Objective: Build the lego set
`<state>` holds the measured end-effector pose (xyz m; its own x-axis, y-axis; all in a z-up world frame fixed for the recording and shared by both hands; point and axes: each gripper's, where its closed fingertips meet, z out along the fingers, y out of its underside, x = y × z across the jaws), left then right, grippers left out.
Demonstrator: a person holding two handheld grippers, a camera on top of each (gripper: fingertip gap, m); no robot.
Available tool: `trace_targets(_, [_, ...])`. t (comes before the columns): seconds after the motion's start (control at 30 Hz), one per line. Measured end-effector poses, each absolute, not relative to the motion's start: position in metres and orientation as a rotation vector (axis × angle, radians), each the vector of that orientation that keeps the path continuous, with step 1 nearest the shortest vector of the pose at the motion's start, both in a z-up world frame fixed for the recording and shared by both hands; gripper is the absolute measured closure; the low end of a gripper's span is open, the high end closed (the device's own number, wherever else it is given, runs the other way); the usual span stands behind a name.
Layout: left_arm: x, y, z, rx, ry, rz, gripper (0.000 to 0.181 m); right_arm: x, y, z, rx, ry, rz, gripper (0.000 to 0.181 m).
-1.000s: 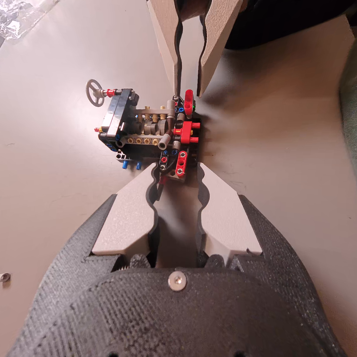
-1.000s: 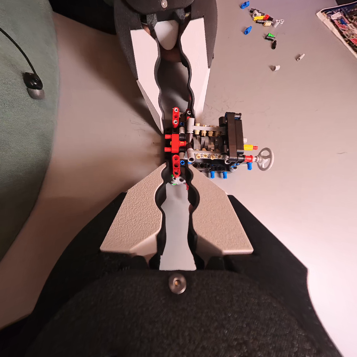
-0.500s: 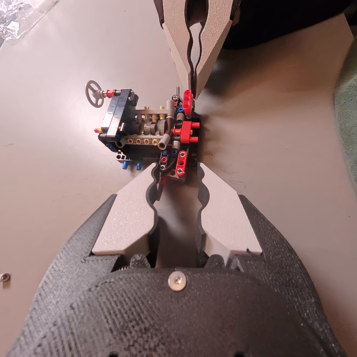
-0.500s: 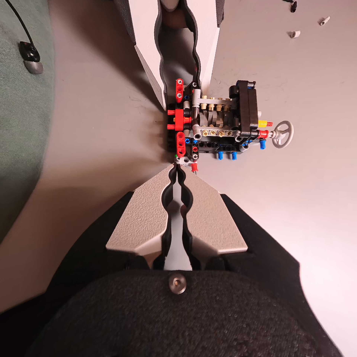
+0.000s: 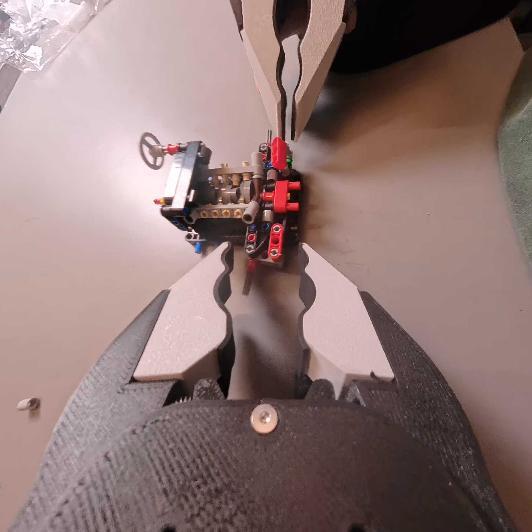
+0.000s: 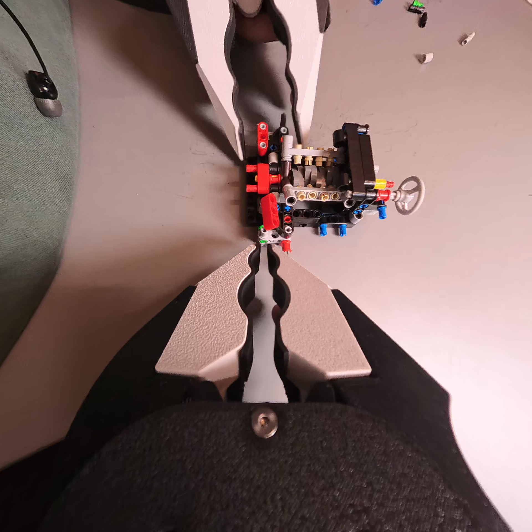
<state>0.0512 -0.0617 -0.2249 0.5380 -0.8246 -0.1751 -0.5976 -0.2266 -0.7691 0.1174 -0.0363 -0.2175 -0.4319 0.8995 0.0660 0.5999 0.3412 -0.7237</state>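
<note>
A small lego model (image 5: 230,198) of black, grey and red parts, with a grey steering wheel (image 5: 151,149), sits on the tan table. My left gripper (image 5: 264,247) is open, its fingers either side of the model's near end and a gap showing on the left side. My right gripper (image 6: 264,250) is almost shut with a thin slit and holds nothing. Its tips are just short of a small grey connector (image 6: 269,236) at the model's (image 6: 311,184) end. A short red beam (image 6: 269,212) lies tilted there. The right gripper (image 5: 287,137) also shows opposite in the left wrist view, above that red beam (image 5: 277,152).
Several loose small parts (image 6: 424,57) lie at the far right of the table. One grey part (image 5: 27,404) lies at the left. Crumpled clear bags (image 5: 23,34) are at the far left corner. A green cloth (image 6: 26,187) with a black cable clip (image 6: 43,89) borders the table. About 8 cm separates my left fingertips from my right.
My right gripper has closed from open to nearly shut and drawn back a little from the model's end. The short red beam there has tipped from straight to tilted. The left gripper has kept still.
</note>
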Motion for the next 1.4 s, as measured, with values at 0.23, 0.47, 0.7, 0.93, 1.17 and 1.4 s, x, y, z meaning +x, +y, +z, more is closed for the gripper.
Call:
trace_targets(0.23, [0.058,-0.054,-0.178,-1.907,0.97,-0.639,0.16,0.116,-0.038,-0.216,-1.29,-2.123,0.889,0.176])
trace_targets(0.47, [0.093,-0.045,-0.196,-2.043,1.059,-0.649,0.164,0.112,-0.032,-0.206,-1.294,-2.029,0.951,0.17])
trace_targets(0.7, [0.1,-0.043,-0.201,-2.058,1.078,-0.552,0.165,0.104,-0.036,-0.207,-1.3,-2.005,0.983,0.165])
trace_targets(0.93, [0.102,-0.042,-0.201,-2.044,1.098,-0.497,0.166,0.105,-0.038,-0.205,-1.257,-2.003,0.964,0.173])
trace_targets(1.17, [0.104,-0.043,-0.204,-2.029,1.158,-0.45,0.175,0.104,-0.04,-0.203,-1.198,-2.003,0.947,0.174])
trace_targets(1.4, [0.105,-0.046,-0.207,-2.045,1.214,-0.427,0.177,0.105,-0.043,-0.201,-1.151,-2.006,0.938,0.175])
